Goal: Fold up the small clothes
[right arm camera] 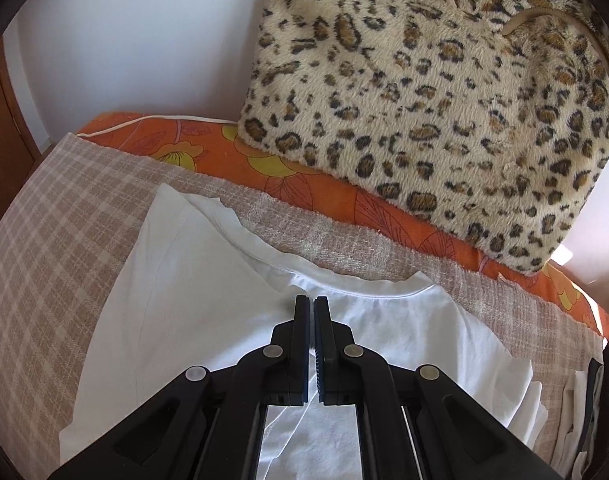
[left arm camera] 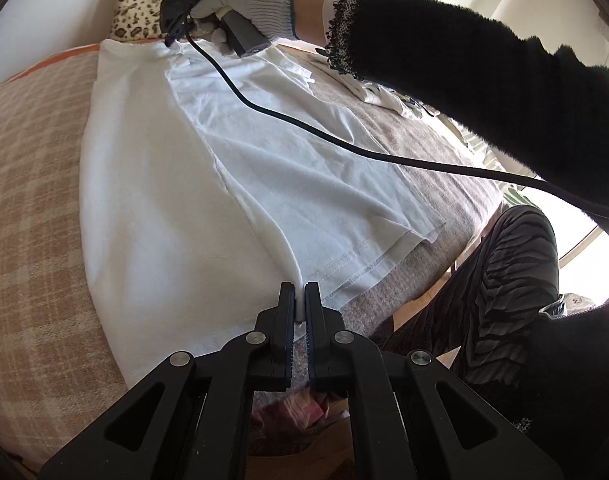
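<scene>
A white T-shirt [left arm camera: 176,184] lies spread on a checked beige blanket [left arm camera: 28,184], one side folded over the middle. My left gripper [left arm camera: 299,294] is shut on a fold of the shirt at its bottom hem. In the right wrist view my right gripper [right arm camera: 313,307] is shut on the shirt [right arm camera: 184,280] near the neckline. The left wrist view also shows the right gripper [left arm camera: 180,38] at the shirt's far end, held by a gloved hand, its cable [left arm camera: 304,124] trailing across the shirt.
A leopard-print plush blanket [right arm camera: 444,100] sits on an orange floral sheet [right arm camera: 304,184] by the wall behind the shirt. More white clothes [left arm camera: 380,96] lie at the right. The person's striped trousers [left arm camera: 504,296] are at the bed's near edge.
</scene>
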A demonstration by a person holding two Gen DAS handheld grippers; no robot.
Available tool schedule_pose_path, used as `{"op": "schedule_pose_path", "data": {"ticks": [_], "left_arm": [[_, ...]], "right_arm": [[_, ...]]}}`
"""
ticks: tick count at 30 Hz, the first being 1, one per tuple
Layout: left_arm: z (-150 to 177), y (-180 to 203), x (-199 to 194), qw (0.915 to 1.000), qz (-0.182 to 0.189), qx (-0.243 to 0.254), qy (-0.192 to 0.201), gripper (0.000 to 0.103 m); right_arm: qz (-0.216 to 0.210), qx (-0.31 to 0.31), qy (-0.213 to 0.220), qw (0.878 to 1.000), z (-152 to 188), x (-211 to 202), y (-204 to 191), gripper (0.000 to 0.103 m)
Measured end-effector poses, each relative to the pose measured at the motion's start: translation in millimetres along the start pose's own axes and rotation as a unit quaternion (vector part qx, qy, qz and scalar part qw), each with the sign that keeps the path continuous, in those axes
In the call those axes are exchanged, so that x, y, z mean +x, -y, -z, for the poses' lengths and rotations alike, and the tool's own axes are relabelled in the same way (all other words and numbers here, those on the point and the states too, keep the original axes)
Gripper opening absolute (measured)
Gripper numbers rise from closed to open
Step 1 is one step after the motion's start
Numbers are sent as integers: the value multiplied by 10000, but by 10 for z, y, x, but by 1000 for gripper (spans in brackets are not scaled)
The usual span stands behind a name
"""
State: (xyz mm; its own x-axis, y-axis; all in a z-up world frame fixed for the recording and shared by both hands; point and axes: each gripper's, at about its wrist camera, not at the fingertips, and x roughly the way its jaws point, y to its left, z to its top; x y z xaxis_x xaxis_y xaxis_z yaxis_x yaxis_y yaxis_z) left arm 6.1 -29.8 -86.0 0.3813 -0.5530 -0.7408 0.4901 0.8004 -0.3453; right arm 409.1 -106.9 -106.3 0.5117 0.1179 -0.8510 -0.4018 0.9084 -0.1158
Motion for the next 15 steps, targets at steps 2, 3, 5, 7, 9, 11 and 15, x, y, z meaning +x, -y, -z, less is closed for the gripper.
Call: {"op": "schedule_pose_path", "data": {"ticks": [2, 3, 5, 7, 9, 11, 15], "left_arm": [[26, 51, -65, 9999, -51, 123, -3, 10], [46, 48, -126, 9999, -68, 92, 60, 15], [101, -27, -274, 9996, -76, -93, 252, 29], [160, -154, -412, 9977, -295, -360, 486, 32], [214, -334, -502, 9942, -505, -727, 606, 32], [273, -539, -515, 9895, -626, -1168, 577, 32], [413, -768, -463, 9823, -564, -1744, 396, 32]], "right_arm": [[109, -81, -137, 9998, 24, 46, -10, 16], [250, -163, -97, 9995, 26, 26, -18, 26], [315, -182, 122, 9993, 10, -91, -4, 36], [157, -33, 306, 9994, -39, -234, 29, 35], [-144, 14, 449, 9989, -103, -340, 5, 35], [-327, -46, 520, 9981, -155, -380, -85, 36], [-556, -71, 500, 9972, -295, -302, -327, 43]]}}
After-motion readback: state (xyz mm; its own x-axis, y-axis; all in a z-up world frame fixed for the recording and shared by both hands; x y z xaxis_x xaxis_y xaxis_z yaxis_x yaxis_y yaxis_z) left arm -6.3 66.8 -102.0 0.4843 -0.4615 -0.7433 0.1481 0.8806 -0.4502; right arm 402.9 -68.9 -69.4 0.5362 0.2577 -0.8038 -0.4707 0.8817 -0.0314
